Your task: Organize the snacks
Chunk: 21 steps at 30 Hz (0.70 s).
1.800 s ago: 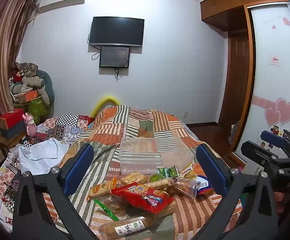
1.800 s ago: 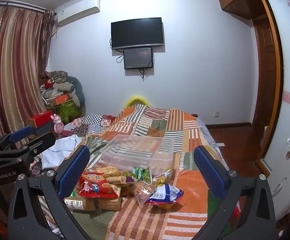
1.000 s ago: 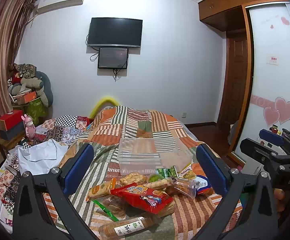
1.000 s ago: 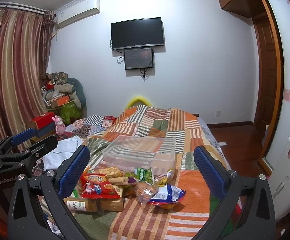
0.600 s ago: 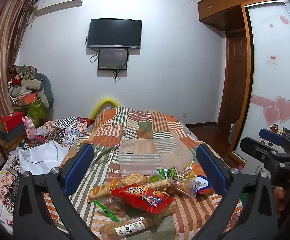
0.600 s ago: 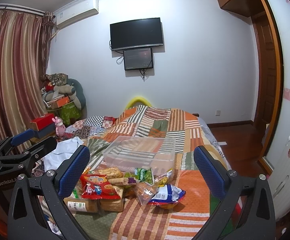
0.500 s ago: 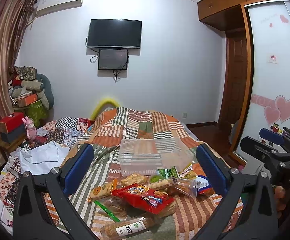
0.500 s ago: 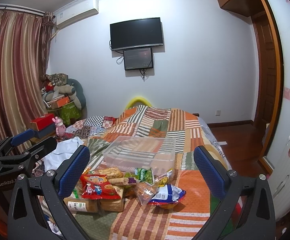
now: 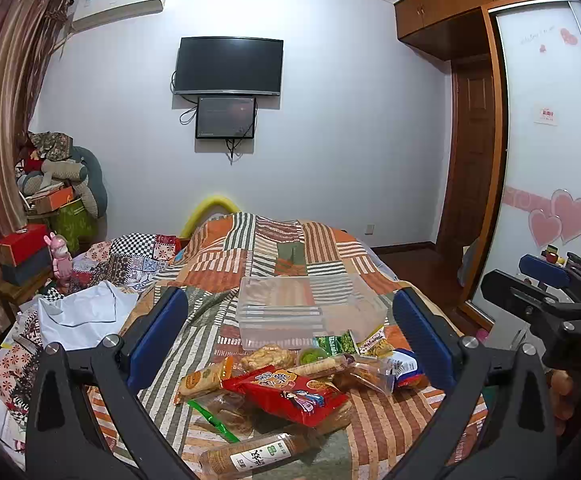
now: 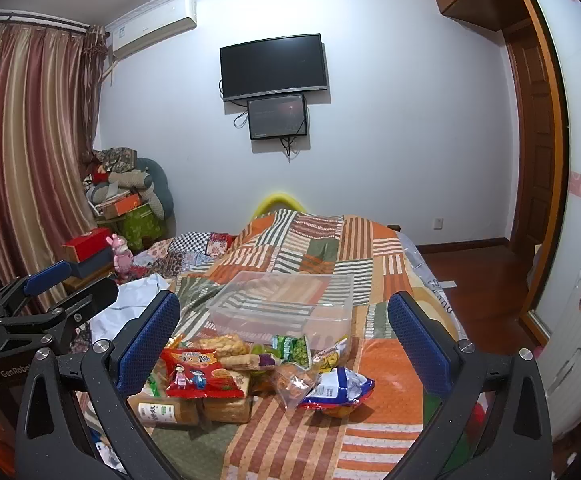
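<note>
A heap of snack packets lies on the striped patchwork bedspread. On top is a red bag, with a brown biscuit pack, a green packet and a blue-and-white bag around it. Just behind the heap stands an empty clear plastic bin. My left gripper is open, held above and short of the heap. My right gripper is open too, level with it on the right. Each gripper shows at the edge of the other's view.
Crumpled white cloth and patterned bedding cover the bed's left side. Boxes, a pink toy and piled cushions crowd the left wall by the curtain. A wardrobe, a door and bare wooden floor are on the right.
Both views have drifted only slightly; the grippers stay open and the snacks and bin have not moved.
</note>
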{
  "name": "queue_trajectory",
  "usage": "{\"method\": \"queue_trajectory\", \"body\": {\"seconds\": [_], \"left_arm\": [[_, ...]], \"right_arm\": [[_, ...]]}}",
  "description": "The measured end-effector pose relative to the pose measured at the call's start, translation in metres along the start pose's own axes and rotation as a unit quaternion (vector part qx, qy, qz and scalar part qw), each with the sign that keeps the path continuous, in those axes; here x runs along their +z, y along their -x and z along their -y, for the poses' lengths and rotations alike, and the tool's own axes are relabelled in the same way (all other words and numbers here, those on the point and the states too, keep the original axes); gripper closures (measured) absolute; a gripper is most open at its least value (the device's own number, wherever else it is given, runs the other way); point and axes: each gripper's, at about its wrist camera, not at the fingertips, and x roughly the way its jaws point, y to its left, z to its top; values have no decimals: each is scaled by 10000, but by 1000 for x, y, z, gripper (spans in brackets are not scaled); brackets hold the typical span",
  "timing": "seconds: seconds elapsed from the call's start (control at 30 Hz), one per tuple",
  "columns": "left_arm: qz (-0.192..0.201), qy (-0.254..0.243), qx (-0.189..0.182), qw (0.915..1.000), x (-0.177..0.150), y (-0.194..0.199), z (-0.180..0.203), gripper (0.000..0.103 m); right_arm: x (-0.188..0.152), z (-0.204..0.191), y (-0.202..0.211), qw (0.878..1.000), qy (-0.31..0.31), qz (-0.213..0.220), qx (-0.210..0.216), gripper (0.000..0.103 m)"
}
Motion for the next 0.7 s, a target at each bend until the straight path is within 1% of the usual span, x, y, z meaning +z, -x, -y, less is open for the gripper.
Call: {"method": "queue_trajectory", "body": {"seconds": [0.7], "left_arm": [[25, -86, 2, 10000, 1, 2, 4, 0]], "right_arm": [[0, 0, 0, 10000, -50, -18, 23, 0]]}}
